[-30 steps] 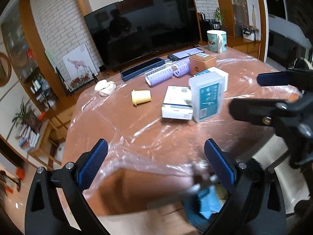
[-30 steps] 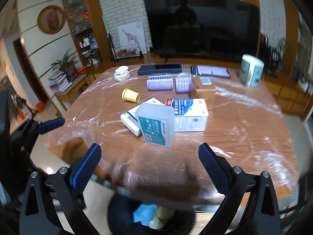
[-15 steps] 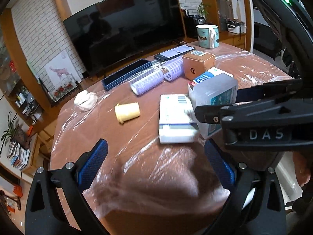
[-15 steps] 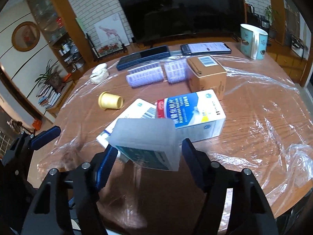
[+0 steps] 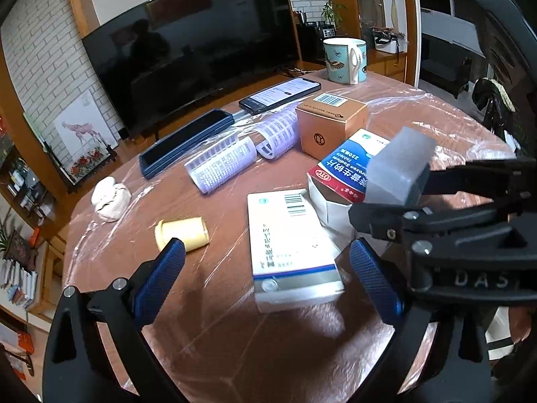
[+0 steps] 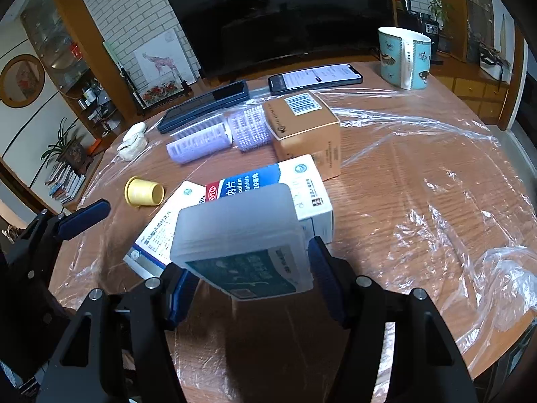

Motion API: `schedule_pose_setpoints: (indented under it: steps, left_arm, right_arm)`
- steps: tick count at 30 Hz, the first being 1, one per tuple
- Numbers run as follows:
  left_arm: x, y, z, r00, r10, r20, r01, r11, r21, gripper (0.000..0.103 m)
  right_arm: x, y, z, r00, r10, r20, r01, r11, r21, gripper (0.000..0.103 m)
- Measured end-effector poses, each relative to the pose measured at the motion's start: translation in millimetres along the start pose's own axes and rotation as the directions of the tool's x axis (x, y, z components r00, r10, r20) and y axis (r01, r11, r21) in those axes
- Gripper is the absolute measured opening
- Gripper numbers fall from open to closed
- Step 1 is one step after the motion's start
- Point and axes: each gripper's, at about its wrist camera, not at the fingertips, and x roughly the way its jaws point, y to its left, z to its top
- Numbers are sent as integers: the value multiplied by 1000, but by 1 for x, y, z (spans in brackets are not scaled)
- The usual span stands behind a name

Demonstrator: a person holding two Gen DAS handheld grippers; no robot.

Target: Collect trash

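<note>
**Now gripped: a frosted box in the right tool**

Clamped between the blue ribbed pads of the right tool (image 6: 250, 280) sits a frosted plastic box (image 6: 240, 245), rectangular with rounded corners and a teal printed label whose writing is too small to read. The jaws have just been closing and now press its two sides; the box is tilted, its top leaning away from the tool. Whether its base still touches the surface cannot be told.

Just beyond the box lies a white, blue and red carton (image 6: 278, 184) marked "OTC", with Chinese characters and part of the word "Tablets". Left of the box, a flat white carton (image 5: 288, 245) shows a barcode. Farther ahead stands a tan cardboard cube (image 6: 302, 127) with a barcode sticker, and beside it two lilac ribbed plastic rolls (image 6: 218, 137). A yellow cup (image 6: 142, 193) lies on its side to the left.

The wooden surface (image 6: 419, 184) is covered with wrinkled clear film.

The left tool (image 5: 268, 278) stands wide with nothing between its pads, angled down over the flat white carton. The right tool's black frame reads "DAS".
</note>
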Motion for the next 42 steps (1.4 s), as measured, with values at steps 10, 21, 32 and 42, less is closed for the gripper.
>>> schedule_pose_setpoints:
  steps: [10, 21, 32, 42]
  left_arm:
    - [22, 11, 9, 990, -121, -75, 113, 989, -99, 55]
    - [18, 23, 8, 984, -157, -86, 139, 972, -191, 37]
    - [19, 9, 20, 992, -65, -104, 55, 994, -98, 77]
    - [26, 3, 25, 977, -154, -147, 132, 981, -145, 79]
  right_arm:
    - [4, -12, 3, 999, 46, -6, -46, 999, 17, 64]
    - [-6, -24, 5, 994, 113, -11, -113, 993, 33, 57]
    - [-5, -22, 7, 993, 113, -21, -113, 994, 5, 57]
    - [-10, -34, 10, 998, 62, -17, -62, 998, 6, 57]
